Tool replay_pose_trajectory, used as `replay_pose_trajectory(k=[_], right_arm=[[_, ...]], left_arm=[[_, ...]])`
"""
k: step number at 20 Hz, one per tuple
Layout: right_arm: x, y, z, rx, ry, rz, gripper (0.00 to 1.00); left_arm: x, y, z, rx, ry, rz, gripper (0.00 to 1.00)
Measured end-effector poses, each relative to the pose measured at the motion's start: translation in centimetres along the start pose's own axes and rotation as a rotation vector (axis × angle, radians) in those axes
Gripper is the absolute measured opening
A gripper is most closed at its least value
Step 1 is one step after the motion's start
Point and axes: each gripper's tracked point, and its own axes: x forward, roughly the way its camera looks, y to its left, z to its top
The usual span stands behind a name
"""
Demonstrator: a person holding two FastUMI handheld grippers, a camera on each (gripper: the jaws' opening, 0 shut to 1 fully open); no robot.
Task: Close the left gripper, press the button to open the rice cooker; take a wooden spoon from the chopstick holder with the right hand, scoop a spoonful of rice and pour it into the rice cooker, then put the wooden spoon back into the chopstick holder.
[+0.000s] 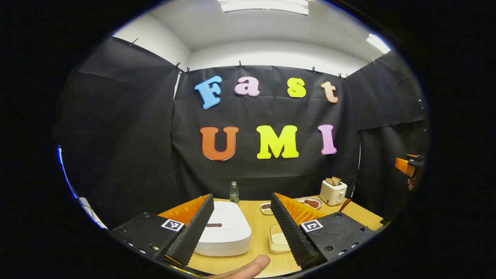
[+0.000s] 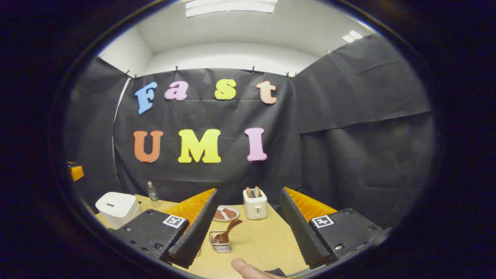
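Step in hand, as judged: the very first one. The rice cooker point(image 1: 224, 228) sits with its lid down, and nothing is held by either tool.

Left gripper point(image 1: 242, 224): fingers spread wide apart, empty. Seen past them in the left gripper view, the rice cooker stands on the wooden table point(image 1: 263, 232), just ahead of the left finger and partly hidden behind it. The dark slot on its lid, probably the button point(image 1: 214, 224), lies right beside that finger's inner edge. A shallow dish of rice point(image 1: 279, 241) sits next to the right finger, low between the two. A thumb point(image 1: 248, 268) shows at the bottom edge.

Right gripper point(image 2: 248, 226): fingers likewise parted, gripping nothing. In the right gripper view, the chopstick holder point(image 2: 221, 243) with the wooden spoon point(image 2: 228, 231) leaning in it stands between the fingers, closer to the left one and a little ahead of the tips. A toaster point(image 2: 255, 203) stands farther out, centred between the fingers; a plate point(image 2: 225, 213) is beside it.

Next move, as judged: bring the left fingers together, then shift the closed tip slightly leftward and down onto the button. The lid must pop before the right side goes for the spoon handle, which tilts toward the right finger.
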Motion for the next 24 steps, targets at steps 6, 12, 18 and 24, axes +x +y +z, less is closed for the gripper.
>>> replay_pose_trajectory(k=[6,12,18,24], right_arm=[[-0.4,-0.3,-0.4,0.004,0.002,0.014,1.00],[-0.4,-0.2,-0.5,0.009,0.000,0.019,1.00],[-0.2,-0.2,-0.5,0.005,-0.002,0.017,1.00],[-0.1,0.3,-0.3,0.006,-0.013,0.034,1.00]], left_arm=[[0.5,0.0,-0.4,-0.008,0.020,-0.004,0.94],[0.6,0.2,-0.7,0.003,0.024,-0.004,0.94],[0.7,0.2,-0.5,-0.002,0.023,-0.011,0.94],[1.2,1.1,-0.7,-0.011,0.027,0.003,0.94]])
